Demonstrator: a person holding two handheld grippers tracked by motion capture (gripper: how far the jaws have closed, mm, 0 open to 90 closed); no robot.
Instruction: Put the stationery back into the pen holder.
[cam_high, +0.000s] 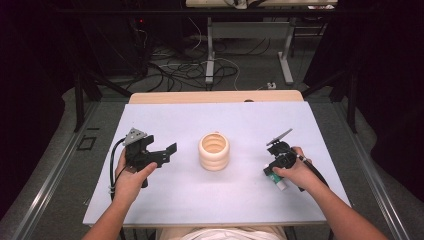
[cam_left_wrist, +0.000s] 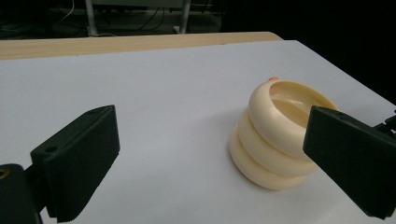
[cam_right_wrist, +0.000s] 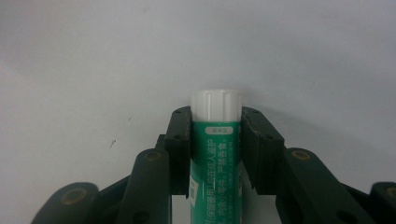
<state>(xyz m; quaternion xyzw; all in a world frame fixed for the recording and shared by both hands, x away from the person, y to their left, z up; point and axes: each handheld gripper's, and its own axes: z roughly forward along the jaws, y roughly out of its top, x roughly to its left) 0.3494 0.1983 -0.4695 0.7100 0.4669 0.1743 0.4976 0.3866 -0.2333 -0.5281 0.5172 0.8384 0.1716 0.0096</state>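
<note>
One ribbed cream cup (cam_high: 214, 151) — inside unclear, green tube (cam_right_wrist: 215, 168)

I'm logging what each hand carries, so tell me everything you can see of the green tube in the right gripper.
The green tube is slim and round, with a ribbed white cap and small white print on a label. It looks like plastic. The right gripper is shut on its sides just below the cap, which pokes out past the jaws toward the white table.
</note>
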